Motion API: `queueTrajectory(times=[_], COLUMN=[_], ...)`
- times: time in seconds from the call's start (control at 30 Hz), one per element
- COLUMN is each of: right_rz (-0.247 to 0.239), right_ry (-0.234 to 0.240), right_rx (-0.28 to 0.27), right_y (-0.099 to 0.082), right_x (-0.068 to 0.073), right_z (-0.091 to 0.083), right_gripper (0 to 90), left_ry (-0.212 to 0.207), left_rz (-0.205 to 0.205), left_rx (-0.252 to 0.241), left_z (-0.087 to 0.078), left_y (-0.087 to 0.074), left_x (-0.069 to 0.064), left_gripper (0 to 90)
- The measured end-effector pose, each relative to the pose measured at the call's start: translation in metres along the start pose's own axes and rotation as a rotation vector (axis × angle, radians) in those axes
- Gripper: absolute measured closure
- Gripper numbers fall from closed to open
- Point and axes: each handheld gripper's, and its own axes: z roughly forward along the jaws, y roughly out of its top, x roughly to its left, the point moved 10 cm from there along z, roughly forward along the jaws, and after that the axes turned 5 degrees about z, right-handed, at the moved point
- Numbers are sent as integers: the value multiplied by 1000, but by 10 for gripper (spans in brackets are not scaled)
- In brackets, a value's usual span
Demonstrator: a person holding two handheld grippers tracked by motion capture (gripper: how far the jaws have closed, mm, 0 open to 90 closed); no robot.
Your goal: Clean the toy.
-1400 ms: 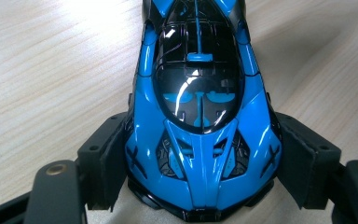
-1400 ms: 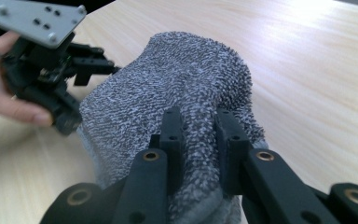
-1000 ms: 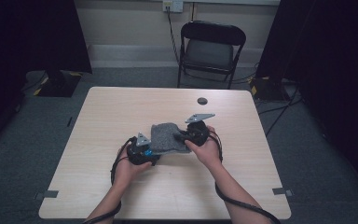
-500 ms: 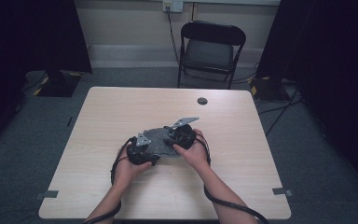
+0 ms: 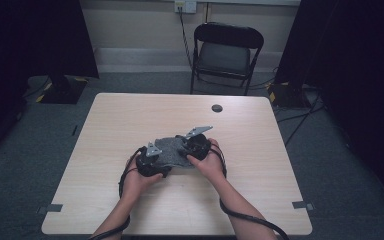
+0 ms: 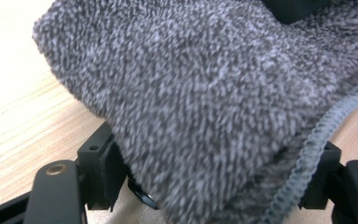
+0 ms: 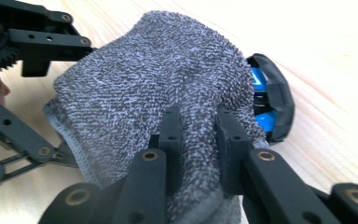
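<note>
Grey terry cloth (image 5: 172, 150) lay mid-table (image 5: 260, 150) between both grippers; it looked soft, light and limp, best taken at a hemmed edge. Right gripper (image 7: 199, 135) had its jaws pinched together on a fold; left gripper (image 6: 214, 177) stood wide with the cloth draped between its jaws, pads seemingly not pressing. Both hands sat low, close together, wrists angled inward.
</note>
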Motion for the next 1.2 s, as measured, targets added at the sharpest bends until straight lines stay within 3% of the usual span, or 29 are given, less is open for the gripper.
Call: queueTrajectory(times=[1.2], right_rz=[96], right_ry=[-130], right_rx=[-13], right_y=[6], right_x=[-58], right_z=[-11], right_gripper=[750], left_ry=[-2], left_rz=[-5], left_rx=[-2], left_z=[0], left_y=[0], left_x=[0], left_gripper=[260])
